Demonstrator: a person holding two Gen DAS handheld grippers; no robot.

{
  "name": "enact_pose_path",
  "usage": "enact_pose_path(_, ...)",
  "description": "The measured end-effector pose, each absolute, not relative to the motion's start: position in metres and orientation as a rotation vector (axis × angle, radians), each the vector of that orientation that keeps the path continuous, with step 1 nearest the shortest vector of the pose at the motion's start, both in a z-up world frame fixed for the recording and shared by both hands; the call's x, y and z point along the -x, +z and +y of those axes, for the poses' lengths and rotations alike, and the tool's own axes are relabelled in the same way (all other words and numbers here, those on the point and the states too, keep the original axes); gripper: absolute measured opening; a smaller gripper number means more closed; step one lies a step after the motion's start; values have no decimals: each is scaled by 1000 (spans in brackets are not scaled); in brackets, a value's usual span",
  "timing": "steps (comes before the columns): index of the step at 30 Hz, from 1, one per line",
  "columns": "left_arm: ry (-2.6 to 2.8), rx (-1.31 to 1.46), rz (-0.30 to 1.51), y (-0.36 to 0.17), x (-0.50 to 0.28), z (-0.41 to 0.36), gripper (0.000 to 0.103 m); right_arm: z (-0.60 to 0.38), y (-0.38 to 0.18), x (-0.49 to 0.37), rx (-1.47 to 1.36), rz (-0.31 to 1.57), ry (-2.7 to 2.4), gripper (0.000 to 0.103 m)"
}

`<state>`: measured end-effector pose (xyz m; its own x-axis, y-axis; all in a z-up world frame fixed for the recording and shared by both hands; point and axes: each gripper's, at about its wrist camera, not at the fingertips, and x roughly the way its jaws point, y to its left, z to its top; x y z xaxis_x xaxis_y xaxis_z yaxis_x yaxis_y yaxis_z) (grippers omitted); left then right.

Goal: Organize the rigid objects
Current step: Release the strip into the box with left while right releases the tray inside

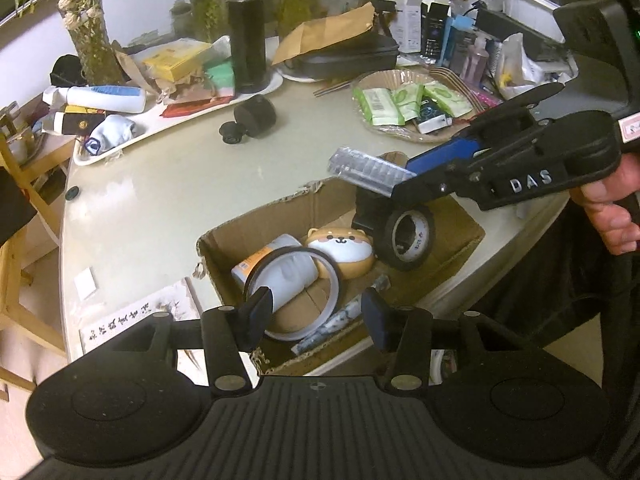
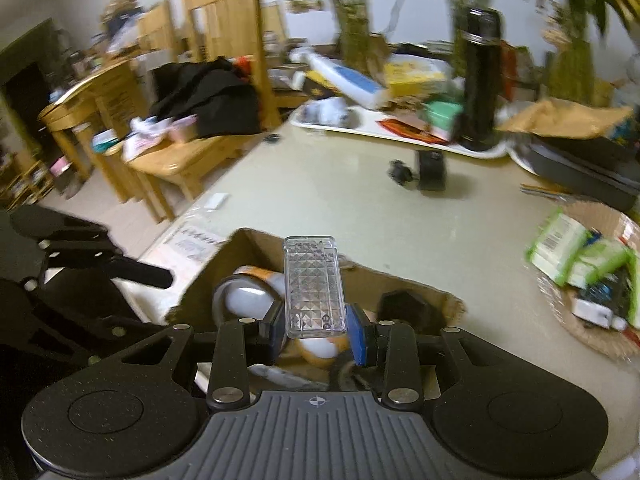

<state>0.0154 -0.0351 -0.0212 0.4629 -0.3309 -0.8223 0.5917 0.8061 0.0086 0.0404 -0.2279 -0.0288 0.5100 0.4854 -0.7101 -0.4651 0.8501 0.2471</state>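
A cardboard box [image 1: 240, 220] sits at the table's near edge. It holds a thin tape ring [image 1: 294, 276], a white tube [image 1: 276, 256], a shiba-dog case [image 1: 342, 248] and a black tape roll [image 1: 406, 236]. My left gripper [image 1: 316, 312] is open and empty just above the box's near side. My right gripper [image 2: 316, 330] is shut on a clear faceted plastic case [image 2: 314, 286] and holds it above the box [image 2: 400, 280]. From the left wrist view the case [image 1: 368, 170] hangs over the box's far side.
A black cap [image 1: 256, 116] and a small black knob [image 1: 230, 136] lie mid-table. A white tray [image 1: 132, 136] of clutter with a black flask [image 1: 246, 40] stands behind. A wicker basket [image 1: 404, 132] of packets is at right. Wooden chairs [image 2: 180, 160] stand left.
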Motion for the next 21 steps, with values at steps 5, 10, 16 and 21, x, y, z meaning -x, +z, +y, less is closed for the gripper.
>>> enact_pose_path(5,-559,-312,929,-18,-11,-29,48,-205,-35,-33,155,880,608,88)
enact_pose_path(10,-498,-325,940,-16,-10,-25,48,-203,-41,-32,185,907,576,96)
enact_pose_path(16,-465,-328,952,-16,-9,-20,60,-199,-47,-30,211,938,569,99)
enact_pose_path(21,-442,-320,953,-17,-9,-16,70,-196,-50,-29,233,953,555,103)
